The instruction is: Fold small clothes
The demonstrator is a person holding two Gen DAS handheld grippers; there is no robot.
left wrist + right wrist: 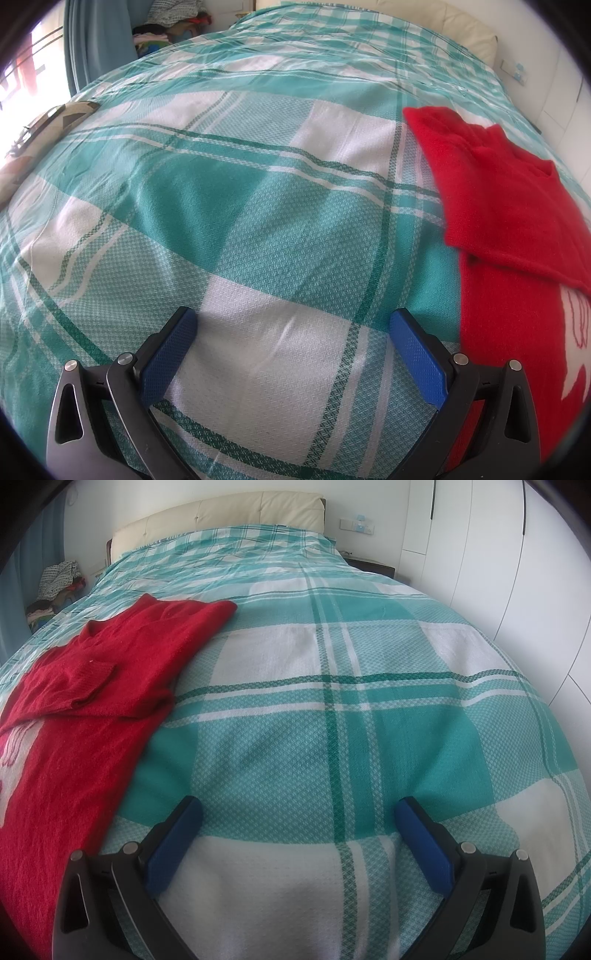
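A small red knit sweater (517, 229) with a white motif lies flat on the teal and white checked bedspread (258, 221), its sleeves folded across the body. In the left wrist view it is at the right edge. In the right wrist view the sweater (85, 709) is at the left. My left gripper (293, 325) is open and empty, low over the bedspread just left of the sweater. My right gripper (297, 812) is open and empty, over the bedspread (351, 720) just right of the sweater.
A cream padded headboard (221, 513) stands at the far end. White wardrobe doors (517, 572) run along the right side. A pile of clothes (59, 587) sits beside the bed at far left. A patterned cushion (44, 133) lies at the bed's left edge.
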